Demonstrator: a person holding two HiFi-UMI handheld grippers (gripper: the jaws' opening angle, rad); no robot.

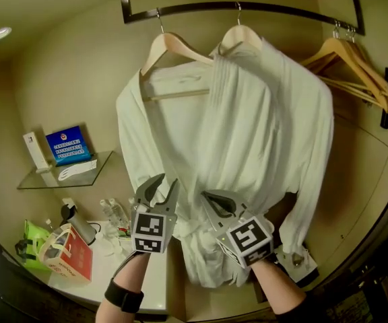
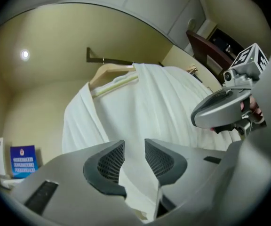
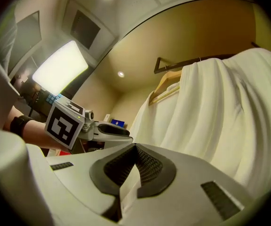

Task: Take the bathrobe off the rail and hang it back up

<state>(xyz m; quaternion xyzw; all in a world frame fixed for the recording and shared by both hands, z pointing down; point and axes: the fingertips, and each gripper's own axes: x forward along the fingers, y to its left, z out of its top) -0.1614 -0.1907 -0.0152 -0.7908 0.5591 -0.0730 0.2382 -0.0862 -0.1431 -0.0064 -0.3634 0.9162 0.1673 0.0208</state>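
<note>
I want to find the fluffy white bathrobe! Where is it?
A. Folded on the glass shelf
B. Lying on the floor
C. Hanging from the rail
C: the bathrobe hangs from a wooden hanger that is hooked over the rail.

The bathrobe (image 1: pixel 248 133) hangs from the rail (image 1: pixel 281 8), shelf (image 1: pixel 66 173) left.

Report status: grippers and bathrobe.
Left gripper open, bathrobe loose between jaws. Right gripper shut on bathrobe fold. Bathrobe hangs on rail. Empty hangers alongside.
</note>
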